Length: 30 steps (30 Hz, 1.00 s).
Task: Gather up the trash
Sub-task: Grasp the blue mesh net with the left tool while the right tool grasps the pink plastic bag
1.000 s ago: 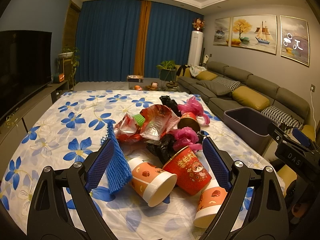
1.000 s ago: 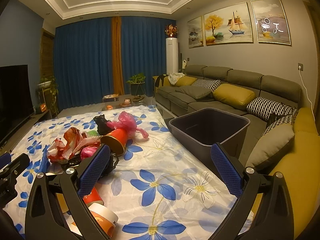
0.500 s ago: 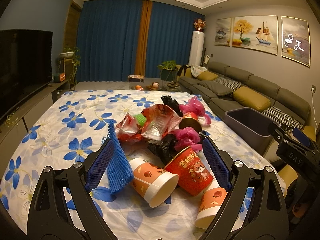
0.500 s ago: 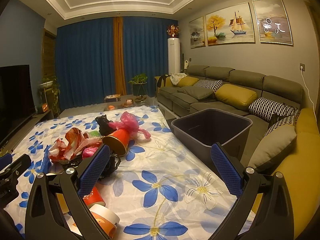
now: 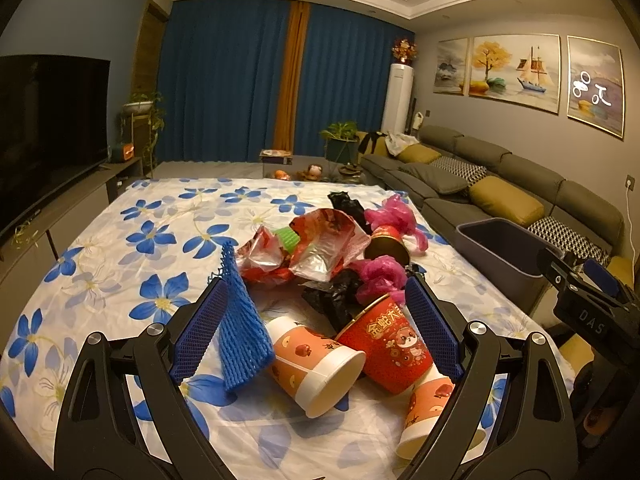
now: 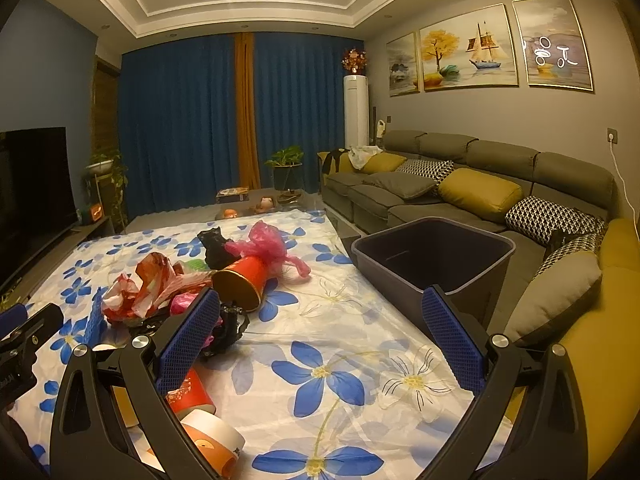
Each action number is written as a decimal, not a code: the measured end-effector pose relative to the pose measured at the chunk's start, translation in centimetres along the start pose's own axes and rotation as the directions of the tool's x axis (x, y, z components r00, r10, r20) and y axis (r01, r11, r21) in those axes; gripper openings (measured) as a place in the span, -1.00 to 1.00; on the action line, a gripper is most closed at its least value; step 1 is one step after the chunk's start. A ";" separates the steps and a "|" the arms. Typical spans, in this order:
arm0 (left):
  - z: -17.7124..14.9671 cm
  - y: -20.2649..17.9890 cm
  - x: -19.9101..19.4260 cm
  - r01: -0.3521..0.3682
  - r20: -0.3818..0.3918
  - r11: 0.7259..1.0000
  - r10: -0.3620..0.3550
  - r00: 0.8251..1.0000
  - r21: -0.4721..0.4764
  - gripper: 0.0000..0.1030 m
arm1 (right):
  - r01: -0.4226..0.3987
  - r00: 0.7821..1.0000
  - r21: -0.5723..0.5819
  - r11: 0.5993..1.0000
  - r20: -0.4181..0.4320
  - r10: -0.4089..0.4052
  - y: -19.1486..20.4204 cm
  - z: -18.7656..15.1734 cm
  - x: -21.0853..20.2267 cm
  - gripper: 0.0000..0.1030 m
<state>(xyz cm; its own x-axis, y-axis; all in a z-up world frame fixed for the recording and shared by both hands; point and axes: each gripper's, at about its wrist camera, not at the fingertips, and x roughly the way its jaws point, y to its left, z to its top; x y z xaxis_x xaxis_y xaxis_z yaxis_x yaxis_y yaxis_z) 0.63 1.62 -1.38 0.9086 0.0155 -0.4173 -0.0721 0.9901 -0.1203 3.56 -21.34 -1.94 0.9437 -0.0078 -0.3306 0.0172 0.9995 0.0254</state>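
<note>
Trash lies in a heap on the flowered tablecloth (image 5: 120,248), toward its right edge: an orange paper cup (image 5: 316,364) on its side touching a red cup (image 5: 388,344), a blue foam net (image 5: 240,320), crumpled red wrappers (image 5: 320,240). The left gripper (image 5: 316,332) is spread wide over the two cups, holding nothing. The right gripper (image 6: 320,344) is wide too, empty. A grey bin (image 6: 436,256) stands just beside the table's right edge.

Table (image 5: 120,248) under white cloth printed with blue flowers. Litter heaped right of centre: blue foam net (image 5: 240,320), orange-patterned paper cup (image 5: 316,364) on its side, red cup (image 5: 388,344) tipped beside it, a second orange cup (image 5: 432,412) near the front edge. Behind: black bag (image 5: 334,298), pink bags (image 5: 378,276), crumpled red-and-clear wrapper (image 5: 320,244), gold-lined red cup (image 6: 244,280). Grey bin (image 6: 436,260) at right edge; footing unclear.
</note>
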 end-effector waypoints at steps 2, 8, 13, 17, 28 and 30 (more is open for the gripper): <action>0.0 0.0 0.0 0.001 0.000 1.000 -0.001 1.000 0.000 0.71 | -0.004 1.000 0.000 1.000 -0.002 0.004 0.0 0.0 0.1 0.90; 0.0 0.0 0.1 0.003 0.004 1.000 -0.003 1.000 -0.002 0.71 | -0.020 1.000 -0.004 1.000 -0.008 0.020 0.1 -0.2 0.6 0.90; -0.4 0.9 0.3 -0.006 0.008 1.000 0.006 1.000 -0.008 0.71 | -0.060 0.998 -0.015 0.998 -0.020 0.060 0.5 -0.4 1.2 0.86; -0.8 2.4 0.4 -0.033 0.003 0.999 0.033 0.999 -0.032 0.71 | -0.111 0.993 -0.023 0.994 -0.053 0.109 1.3 -0.6 2.4 0.77; -0.9 5.1 1.4 -0.099 -0.010 0.993 0.098 0.995 -0.064 0.71 | -0.259 0.957 -0.078 0.963 -0.156 0.245 4.5 -0.7 6.4 0.21; -0.9 5.3 1.8 -0.101 -0.016 0.993 0.100 0.995 -0.066 0.71 | -0.294 0.944 -0.092 0.951 -0.185 0.274 5.2 -0.7 7.4 0.15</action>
<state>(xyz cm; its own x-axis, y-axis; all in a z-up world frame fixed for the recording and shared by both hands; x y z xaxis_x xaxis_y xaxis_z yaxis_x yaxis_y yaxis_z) 1.54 6.74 -3.56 0.8902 0.1127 -0.4415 -0.1908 0.9721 -0.1366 10.43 -16.20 -4.90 0.8344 0.2720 -0.4794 -0.2917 0.9559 0.0346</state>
